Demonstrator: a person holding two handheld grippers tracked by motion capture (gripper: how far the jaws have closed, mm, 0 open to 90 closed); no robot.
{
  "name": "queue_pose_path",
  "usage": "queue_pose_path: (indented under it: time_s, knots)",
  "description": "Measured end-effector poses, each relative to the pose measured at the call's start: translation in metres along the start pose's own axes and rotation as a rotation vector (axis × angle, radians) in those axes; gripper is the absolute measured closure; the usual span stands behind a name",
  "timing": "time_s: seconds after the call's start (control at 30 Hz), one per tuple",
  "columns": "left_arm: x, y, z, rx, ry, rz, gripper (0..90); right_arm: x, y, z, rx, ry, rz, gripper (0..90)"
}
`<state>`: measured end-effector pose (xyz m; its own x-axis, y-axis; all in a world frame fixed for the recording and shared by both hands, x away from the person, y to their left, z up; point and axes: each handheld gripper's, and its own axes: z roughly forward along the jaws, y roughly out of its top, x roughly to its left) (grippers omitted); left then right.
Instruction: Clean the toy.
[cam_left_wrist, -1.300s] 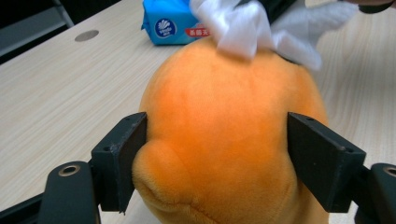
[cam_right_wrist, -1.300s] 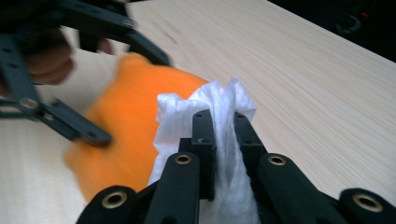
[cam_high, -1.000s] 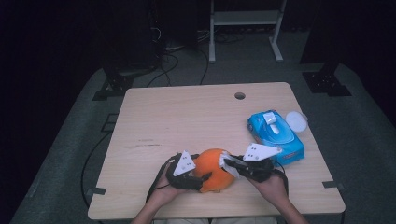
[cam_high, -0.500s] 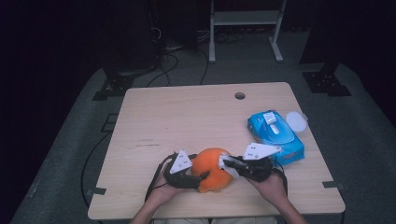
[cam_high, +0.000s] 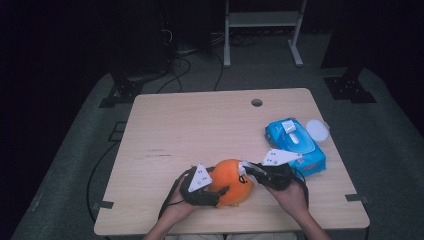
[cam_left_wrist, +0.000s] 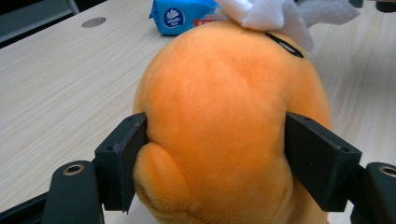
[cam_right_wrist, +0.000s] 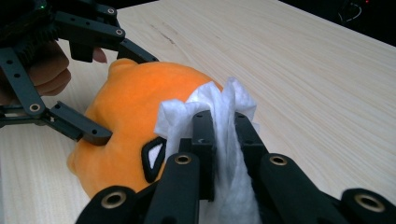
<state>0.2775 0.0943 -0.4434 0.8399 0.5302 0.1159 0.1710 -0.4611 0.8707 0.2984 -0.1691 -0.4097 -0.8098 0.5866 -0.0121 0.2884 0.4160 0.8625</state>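
From the high view, my left gripper (cam_high: 220, 189) is clamped around an orange plush toy (cam_high: 231, 181) that sits on the wooden table (cam_high: 200, 130) near its front edge, just ahead of my hands. My right gripper (cam_high: 246, 169) meets the toy from the other side, its jaws pinched together on a white wipe (cam_high: 243, 167) that rests against the toy's top. Just beside my right hand lies a blue pack of wipes (cam_high: 295, 145) with a white round lid (cam_high: 317, 130) touching its far corner (the lid is off to the table's right edge).

In the left gripper view, my two black jaws press into both flanks of the orange plush toy (cam_left_wrist: 224, 116), denting the fur a little. The white wipe (cam_left_wrist: 266, 14) lies crumpled on top of it, and the blue pack of wipes (cam_left_wrist: 182, 16) shows beyond on the table (cam_left_wrist: 56, 84).

In the right gripper view, my right gripper (cam_right_wrist: 224, 140) has its jaws closed tight with the white wipe (cam_right_wrist: 219, 109) bunched between them, the cloth touching the orange plush toy (cam_right_wrist: 135, 112) above a dark eye patch. My left gripper (cam_right_wrist: 116, 88) holds the toy across from me, its fingers (cam_right_wrist: 91, 130) against the plush.
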Motion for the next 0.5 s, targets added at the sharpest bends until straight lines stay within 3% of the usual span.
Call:
queue_pose_path:
  time_s: [0.07, 0.13, 0.2, 0.27, 0.33, 0.4, 0.5]
  knots:
    - [0.003, 0.002, -0.003, -0.004, -0.031, -0.018, 22.2, -0.002, -0.002, 0.000, 0.002, 0.012, 0.008, 81.6]
    - [0.010, 0.004, -0.006, -0.025, -0.058, -0.093, 17.0, -0.003, -0.005, -0.001, 0.003, 0.022, 0.010, 81.6]
    - [0.019, 0.003, -0.004, -0.014, -0.071, -0.184, 10.2, -0.003, -0.006, -0.001, 0.001, 0.027, 0.010, 81.6]
    - [0.025, -0.002, 0.003, 0.010, -0.099, -0.252, 9.0, -0.002, -0.006, -0.001, -0.005, 0.037, 0.000, 81.6]
    - [0.030, -0.008, 0.008, 0.007, -0.157, -0.327, 11.9, -0.002, -0.005, 0.001, -0.008, 0.036, -0.006, 81.6]
    - [0.028, -0.008, 0.008, -0.010, -0.146, -0.297, 25.5, -0.003, -0.005, 0.001, -0.007, 0.033, -0.003, 81.6]
    - [0.022, 0.000, 0.003, -0.046, -0.082, -0.177, 41.8, -0.007, -0.004, 0.001, -0.015, 0.028, 0.018, 81.7]
